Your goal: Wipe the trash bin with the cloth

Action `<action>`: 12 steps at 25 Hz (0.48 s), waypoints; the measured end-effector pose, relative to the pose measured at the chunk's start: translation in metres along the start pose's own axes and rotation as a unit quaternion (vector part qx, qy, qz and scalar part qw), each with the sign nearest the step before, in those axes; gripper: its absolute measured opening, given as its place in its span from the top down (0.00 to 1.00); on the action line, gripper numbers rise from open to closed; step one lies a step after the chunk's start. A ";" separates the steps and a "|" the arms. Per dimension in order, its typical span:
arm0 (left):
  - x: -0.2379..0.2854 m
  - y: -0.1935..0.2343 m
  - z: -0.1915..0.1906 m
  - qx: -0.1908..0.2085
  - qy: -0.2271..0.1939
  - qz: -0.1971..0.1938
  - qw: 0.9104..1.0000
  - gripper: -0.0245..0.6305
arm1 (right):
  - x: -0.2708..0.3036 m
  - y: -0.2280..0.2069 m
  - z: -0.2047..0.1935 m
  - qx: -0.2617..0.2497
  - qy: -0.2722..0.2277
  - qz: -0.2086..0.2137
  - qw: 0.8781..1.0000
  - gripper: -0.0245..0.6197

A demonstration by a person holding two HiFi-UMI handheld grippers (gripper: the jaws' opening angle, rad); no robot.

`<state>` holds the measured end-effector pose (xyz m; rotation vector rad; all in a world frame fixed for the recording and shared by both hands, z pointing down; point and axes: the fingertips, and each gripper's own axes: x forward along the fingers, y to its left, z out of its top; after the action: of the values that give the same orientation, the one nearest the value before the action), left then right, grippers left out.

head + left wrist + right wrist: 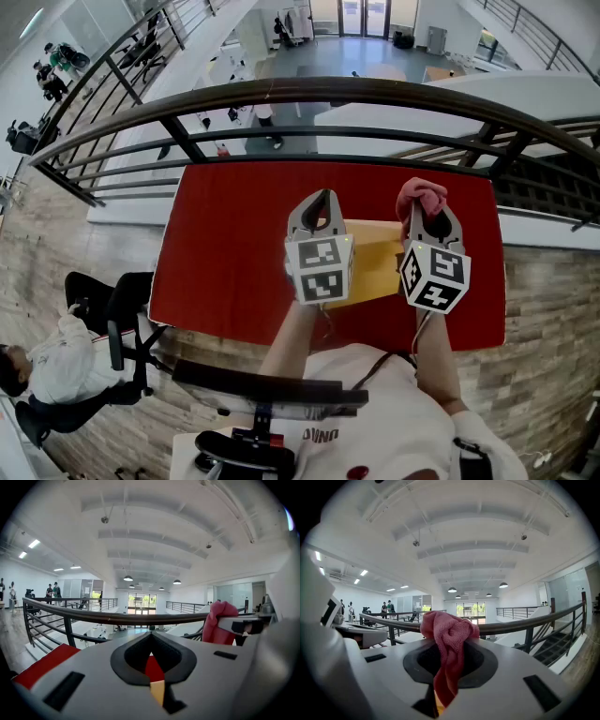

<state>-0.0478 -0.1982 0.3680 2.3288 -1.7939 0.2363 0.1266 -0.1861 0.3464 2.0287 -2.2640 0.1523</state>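
My right gripper (429, 217) is shut on a bunched pink cloth (421, 195), held up above the right side of the red table (225, 234). In the right gripper view the cloth (447, 634) bulges over the jaw tips and hangs down between them (449, 645). My left gripper (322, 199) hovers just left of it, shut with nothing in it; its closed jaws (151, 637) show only table through the slot. A yellow-tan thing (375, 258) lies on the table beneath both grippers, mostly hidden, so I cannot tell its shape.
A dark metal railing (309, 94) curves along the table's far edge, with an open drop to a lower floor beyond. A seated person (52, 366) and an office chair (127, 323) are at lower left. The table's left half (216, 272) is bare red cloth.
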 end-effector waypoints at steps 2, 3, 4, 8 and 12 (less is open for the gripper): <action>0.001 0.000 0.001 0.000 0.000 -0.001 1.000 0.96 | 0.001 0.000 0.001 0.000 0.000 0.000 1.000 0.87; 0.002 0.000 0.001 0.001 0.000 -0.002 1.000 0.96 | 0.002 -0.001 0.001 0.000 0.000 -0.001 1.000 0.87; 0.002 -0.001 0.001 0.000 -0.001 -0.003 1.000 0.96 | 0.002 -0.001 0.001 0.000 0.000 -0.001 1.000 0.87; 0.002 -0.003 0.001 -0.004 -0.001 -0.009 1.000 0.96 | 0.002 -0.003 0.000 -0.001 0.001 -0.002 1.000 0.87; 0.001 -0.003 0.002 -0.012 -0.006 -0.016 1.000 0.96 | 0.003 -0.003 -0.001 -0.001 0.002 -0.003 1.000 0.87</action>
<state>-0.0450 -0.1994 0.3663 2.3456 -1.7534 0.1942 0.1295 -0.1893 0.3476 2.0327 -2.2559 0.1536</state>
